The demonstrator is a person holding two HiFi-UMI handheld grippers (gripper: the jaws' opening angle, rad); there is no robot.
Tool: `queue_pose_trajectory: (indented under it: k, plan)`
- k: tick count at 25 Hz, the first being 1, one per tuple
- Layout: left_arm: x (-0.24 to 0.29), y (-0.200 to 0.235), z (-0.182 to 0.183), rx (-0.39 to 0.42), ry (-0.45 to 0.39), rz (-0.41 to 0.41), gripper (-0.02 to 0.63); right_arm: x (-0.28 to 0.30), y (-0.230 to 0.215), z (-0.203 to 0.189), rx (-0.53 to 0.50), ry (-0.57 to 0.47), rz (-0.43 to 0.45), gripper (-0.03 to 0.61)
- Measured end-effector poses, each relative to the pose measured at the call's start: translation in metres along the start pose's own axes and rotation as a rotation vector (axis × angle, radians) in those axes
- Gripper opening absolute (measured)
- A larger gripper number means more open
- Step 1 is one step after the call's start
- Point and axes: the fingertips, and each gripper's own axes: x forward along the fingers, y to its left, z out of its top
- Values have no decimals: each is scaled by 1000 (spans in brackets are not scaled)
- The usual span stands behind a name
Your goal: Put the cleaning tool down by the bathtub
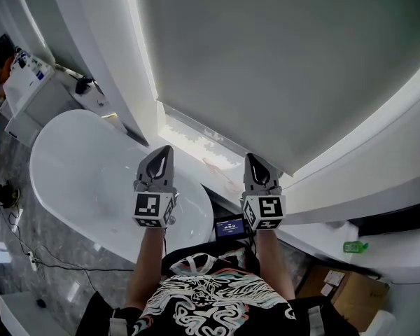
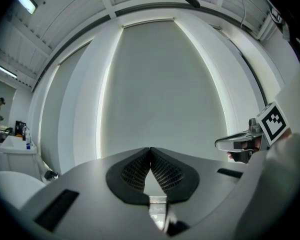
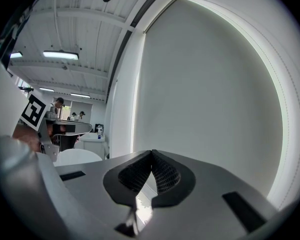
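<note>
The white oval bathtub (image 1: 77,166) lies at the lower left in the head view, below a window with a grey blind (image 1: 280,61). Both grippers are raised side by side in front of the blind, above the tub's near end. My left gripper (image 1: 165,150) is shut with nothing between its pads (image 2: 162,171). My right gripper (image 1: 254,158) is also shut and empty, its pads (image 3: 162,174) meeting at the tips. I cannot make out a cleaning tool in any view. Each gripper shows at the edge of the other's view.
A white counter (image 1: 28,82) with bottles stands at the far left, and a small black object (image 1: 84,85) sits on the ledge by the tub. A small lit screen (image 1: 230,227) is near my chest. Cardboard boxes (image 1: 350,292) and a green item (image 1: 353,246) are at the lower right. Cables cross the marbled floor (image 1: 35,250).
</note>
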Motion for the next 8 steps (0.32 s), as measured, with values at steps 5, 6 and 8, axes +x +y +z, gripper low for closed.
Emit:
queue_pose_trajectory:
  k: [5,6,8]
  plan:
    - [3,-1,0,-6,-1,1,17,3,-4,0,6,-4,5,26]
    - [3,-1,0,-5,0,1,17,3,-4,0,9,-4,5,26]
    - [4,-2,-1,-3,5,-1,17,3,-5,-1,14,-4,5,26]
